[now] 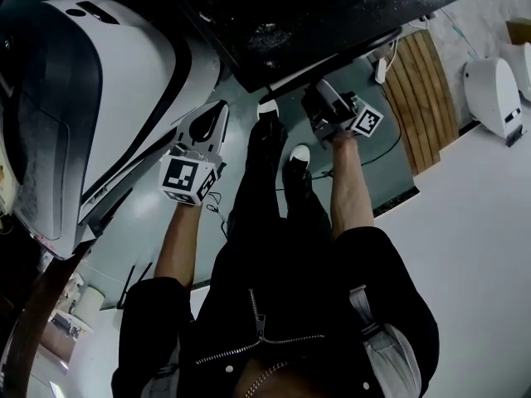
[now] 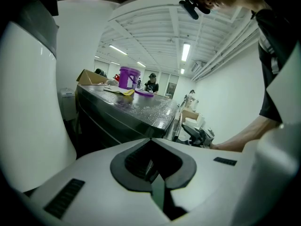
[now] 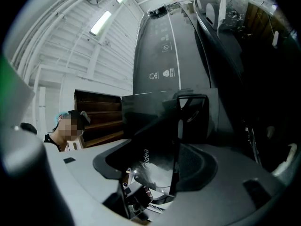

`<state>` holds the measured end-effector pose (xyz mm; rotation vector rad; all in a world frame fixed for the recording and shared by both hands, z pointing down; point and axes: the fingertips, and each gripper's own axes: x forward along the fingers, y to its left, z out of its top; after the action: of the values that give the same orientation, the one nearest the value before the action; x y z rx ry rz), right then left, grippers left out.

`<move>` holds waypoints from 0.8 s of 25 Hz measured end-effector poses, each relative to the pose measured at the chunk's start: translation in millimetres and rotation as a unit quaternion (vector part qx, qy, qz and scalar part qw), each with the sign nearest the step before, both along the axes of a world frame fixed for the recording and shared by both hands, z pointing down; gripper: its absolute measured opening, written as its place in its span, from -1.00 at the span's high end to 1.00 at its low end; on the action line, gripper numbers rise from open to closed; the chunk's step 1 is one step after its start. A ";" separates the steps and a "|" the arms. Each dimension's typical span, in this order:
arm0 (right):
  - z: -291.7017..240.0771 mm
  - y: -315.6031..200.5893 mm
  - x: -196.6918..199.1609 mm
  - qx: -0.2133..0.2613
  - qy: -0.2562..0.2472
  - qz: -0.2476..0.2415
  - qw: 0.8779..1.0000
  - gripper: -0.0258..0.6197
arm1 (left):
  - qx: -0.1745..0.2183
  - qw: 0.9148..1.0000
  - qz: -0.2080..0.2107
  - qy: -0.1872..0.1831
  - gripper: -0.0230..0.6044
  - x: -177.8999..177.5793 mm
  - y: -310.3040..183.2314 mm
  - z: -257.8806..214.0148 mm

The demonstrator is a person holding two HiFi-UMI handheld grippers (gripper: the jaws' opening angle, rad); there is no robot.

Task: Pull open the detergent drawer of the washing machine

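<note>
The black washing machine point(image 1: 332, 15) fills the top of the head view, and its control panel point(image 3: 164, 55) rises ahead in the right gripper view. My right gripper point(image 1: 322, 99) is at the machine's front edge. Between the jaws of the right gripper point(image 3: 155, 145) sits the glossy dark front of the detergent drawer point(image 3: 150, 126), which stands out from the panel, and the pads lie against it. My left gripper point(image 1: 209, 123) hangs away from the machine, beside a white appliance. In the left gripper view the left gripper point(image 2: 151, 154) has its jaws together with nothing between them.
A large white appliance point(image 1: 91, 98) stands at the left. A wooden slatted panel point(image 1: 423, 98) and a small white unit point(image 1: 494, 94) are at the right. A purple bucket point(image 2: 129, 77) sits on the washing machine's top point(image 2: 141, 109). A person point(image 3: 66, 126) stands beyond the drawer.
</note>
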<state>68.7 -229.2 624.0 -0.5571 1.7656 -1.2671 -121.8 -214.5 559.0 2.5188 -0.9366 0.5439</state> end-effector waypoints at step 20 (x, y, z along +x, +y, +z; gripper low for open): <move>1.0 15.7 3.8 -0.010 -0.004 0.004 1.000 0.07 | -0.005 1.000 0.001 0.003 0.87 9.6 19.9 -7.1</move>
<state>72.5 -213.5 625.1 -0.5685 1.7434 -1.2808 -112.1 -194.6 551.9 2.5102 -0.9273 0.5406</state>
